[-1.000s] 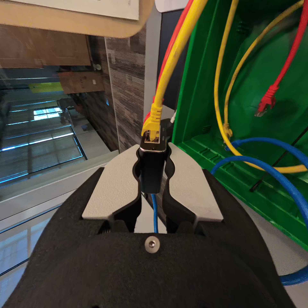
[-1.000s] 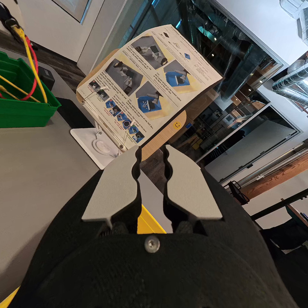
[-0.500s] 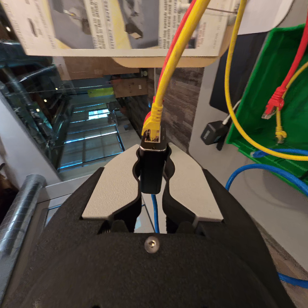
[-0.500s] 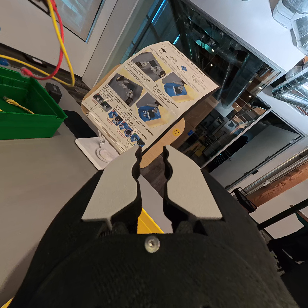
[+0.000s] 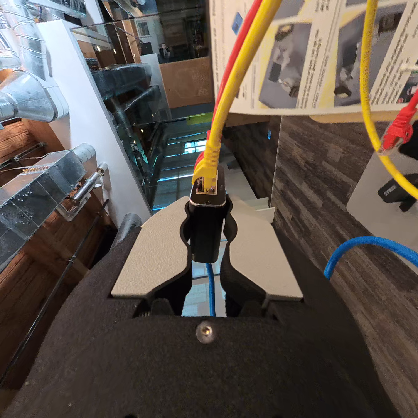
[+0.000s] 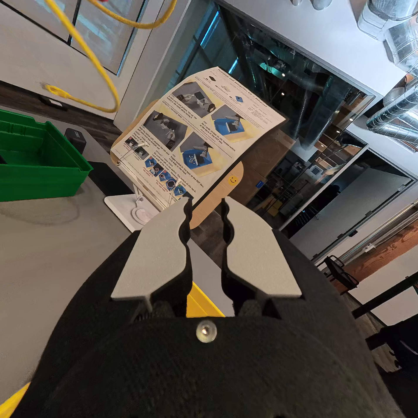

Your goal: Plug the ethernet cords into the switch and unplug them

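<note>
My left gripper (image 5: pixel 207 203) is shut on a black switch (image 5: pixel 204 228), both pads pressed on its sides, and holds it up in the air. A yellow cord's plug (image 5: pixel 209 167) sits in the switch's top port, and a red cord (image 5: pixel 235 56) runs up just behind it. A blue cord (image 5: pixel 211 291) hangs below the switch. A loose red plug (image 5: pixel 398 131) and a yellow cord loop (image 5: pixel 367 90) dangle at the right. My right gripper (image 6: pixel 206 203) is open with nothing between its fingers. A yellow cord (image 6: pixel 97 65) with a loose plug (image 6: pixel 55 90) hangs in the right wrist view's upper left.
A green bin (image 6: pixel 40 172) stands on the grey table (image 6: pixel 45 248) at the left, with a small black adapter (image 6: pixel 75 138) behind it. An instruction sheet on a white stand (image 6: pixel 203 135) is ahead of my right gripper. A yellow bin edge (image 6: pixel 201 303) lies below it. About 40 centimetres separates my left fingertips from my right.
My left gripper has carried the switch up and away from the green bin, cords trailing. The yellow cord has risen out of the bin. My right gripper has stayed open and shifted only slightly.
</note>
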`<action>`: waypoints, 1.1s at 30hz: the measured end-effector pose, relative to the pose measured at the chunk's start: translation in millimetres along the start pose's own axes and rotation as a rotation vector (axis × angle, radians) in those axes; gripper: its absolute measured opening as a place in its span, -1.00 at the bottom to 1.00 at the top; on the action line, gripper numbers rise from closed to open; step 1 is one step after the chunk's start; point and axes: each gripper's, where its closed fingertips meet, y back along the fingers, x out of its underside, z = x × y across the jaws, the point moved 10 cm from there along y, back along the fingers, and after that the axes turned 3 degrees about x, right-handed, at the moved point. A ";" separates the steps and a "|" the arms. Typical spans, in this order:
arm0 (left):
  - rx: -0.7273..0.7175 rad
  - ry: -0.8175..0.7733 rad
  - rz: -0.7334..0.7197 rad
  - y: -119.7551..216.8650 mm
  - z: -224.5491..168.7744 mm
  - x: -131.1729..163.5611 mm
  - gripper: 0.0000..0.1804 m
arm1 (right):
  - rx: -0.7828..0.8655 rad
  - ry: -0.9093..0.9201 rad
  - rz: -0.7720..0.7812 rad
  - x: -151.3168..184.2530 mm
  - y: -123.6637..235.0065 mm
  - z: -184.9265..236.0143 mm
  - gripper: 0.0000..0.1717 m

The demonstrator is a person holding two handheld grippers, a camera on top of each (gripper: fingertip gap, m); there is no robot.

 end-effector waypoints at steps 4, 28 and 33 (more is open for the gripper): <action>-0.017 0.024 -0.076 20.6 14.5 -28.8 -0.73 | 0.001 -0.030 -0.019 0.6 7.8 -5.9 -0.71; 0.093 0.166 -0.569 -2.0 -265.9 -132.4 -0.72 | -0.415 -0.036 -0.245 -30.5 12.1 28.1 -0.66; 0.144 0.213 -0.611 -12.4 -302.8 -132.7 -0.73 | -0.600 -0.022 -0.237 -46.3 -14.0 69.9 -0.55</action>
